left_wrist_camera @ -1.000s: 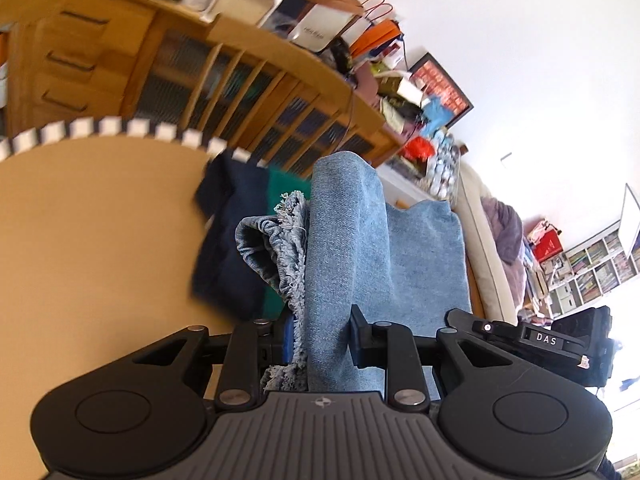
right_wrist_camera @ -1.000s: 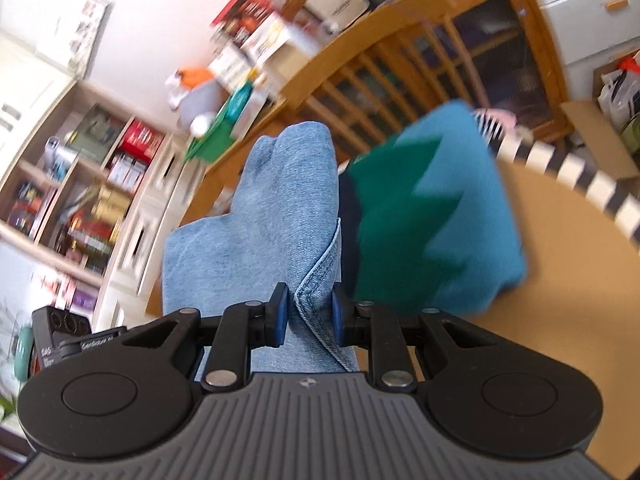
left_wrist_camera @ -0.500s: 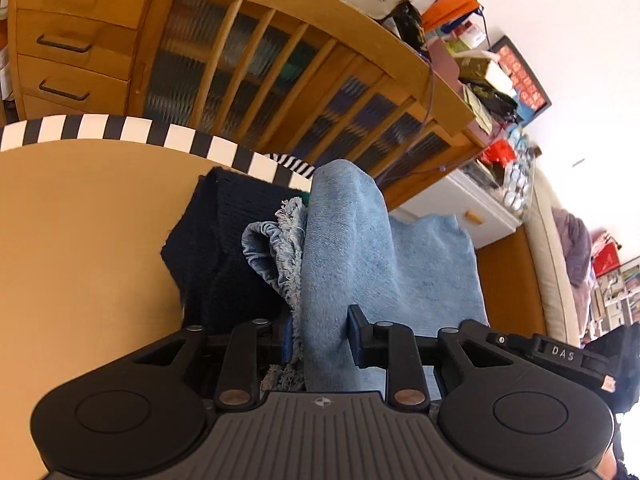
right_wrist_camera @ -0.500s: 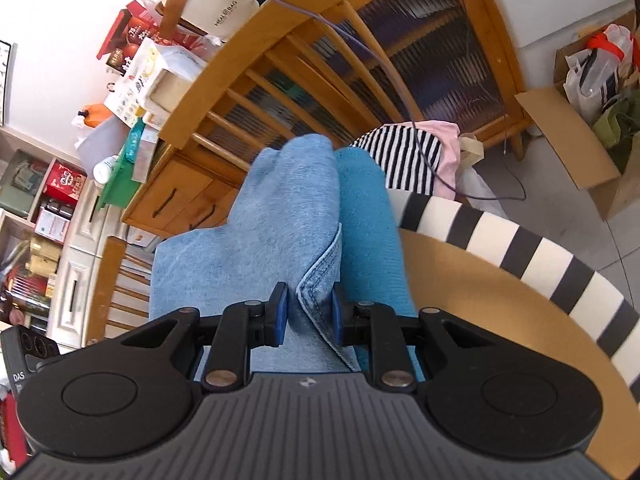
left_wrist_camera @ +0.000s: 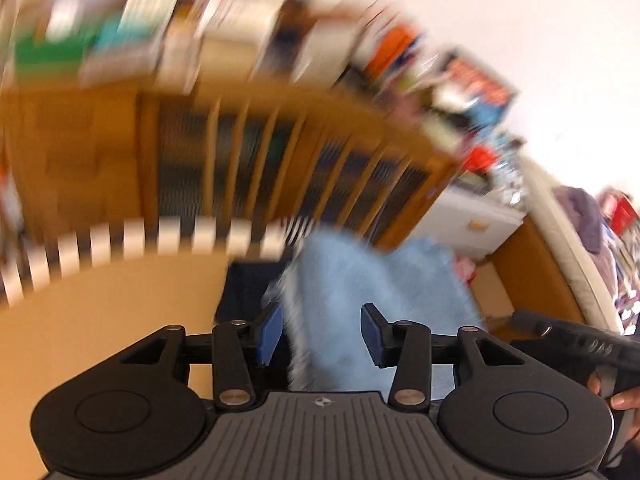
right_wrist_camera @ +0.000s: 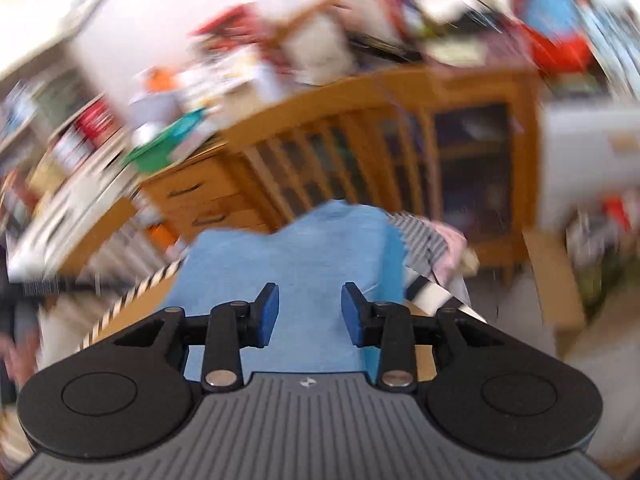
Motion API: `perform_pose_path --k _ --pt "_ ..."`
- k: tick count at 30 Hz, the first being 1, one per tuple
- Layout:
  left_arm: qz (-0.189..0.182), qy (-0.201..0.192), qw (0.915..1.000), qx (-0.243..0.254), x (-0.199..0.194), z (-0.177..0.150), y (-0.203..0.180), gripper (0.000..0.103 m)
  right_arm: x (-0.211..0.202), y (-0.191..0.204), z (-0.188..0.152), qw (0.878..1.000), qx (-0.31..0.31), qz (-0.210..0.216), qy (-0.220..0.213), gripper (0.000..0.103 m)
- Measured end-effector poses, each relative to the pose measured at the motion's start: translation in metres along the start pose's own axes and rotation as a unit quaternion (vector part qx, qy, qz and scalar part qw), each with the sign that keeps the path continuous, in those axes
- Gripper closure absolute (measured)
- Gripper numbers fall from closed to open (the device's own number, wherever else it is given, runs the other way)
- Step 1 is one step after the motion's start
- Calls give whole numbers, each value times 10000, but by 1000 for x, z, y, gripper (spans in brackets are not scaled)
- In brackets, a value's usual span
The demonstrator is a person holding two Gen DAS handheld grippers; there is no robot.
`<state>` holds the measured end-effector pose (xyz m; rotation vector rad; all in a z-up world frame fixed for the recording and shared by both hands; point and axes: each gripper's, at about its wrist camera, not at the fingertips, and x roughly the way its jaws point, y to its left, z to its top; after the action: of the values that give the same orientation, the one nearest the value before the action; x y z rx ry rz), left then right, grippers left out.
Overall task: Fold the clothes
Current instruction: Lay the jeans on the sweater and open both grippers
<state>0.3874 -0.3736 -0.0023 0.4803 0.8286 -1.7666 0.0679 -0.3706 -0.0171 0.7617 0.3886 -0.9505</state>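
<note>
Both the left gripper (left_wrist_camera: 322,336) and right gripper (right_wrist_camera: 310,314) stand open over the denim garment (right_wrist_camera: 296,264); unheld, its fold may slide off the table (left_wrist_camera: 100,312)

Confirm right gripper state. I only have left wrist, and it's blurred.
Observer: The right gripper is open, blue pads apart, clamping nothing.
Operator: Where's the denim on that side?
Observer: The denim garment lies spread ahead of and beneath the open jaws.
Operator: Anything beside it?
Observer: A black-and-white striped garment with pink cloth sits just past the denim's right edge.
</note>
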Motion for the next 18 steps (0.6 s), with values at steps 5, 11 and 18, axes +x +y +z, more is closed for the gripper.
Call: perform_pose_path --k 5,11,18 --pt "284 -224 9904 1332 18 -51 -57 59 20 42 -48 9928 -1113 -334 275 66" --pt "579 8 9871 1495 53 -100 -54 62 40 47 -78 9862 -1471 -685 314 66" --pt "472 -467 9782 1968 31 -74 -77 59 25 54 -53 9876 -1509 -432 -73 67"
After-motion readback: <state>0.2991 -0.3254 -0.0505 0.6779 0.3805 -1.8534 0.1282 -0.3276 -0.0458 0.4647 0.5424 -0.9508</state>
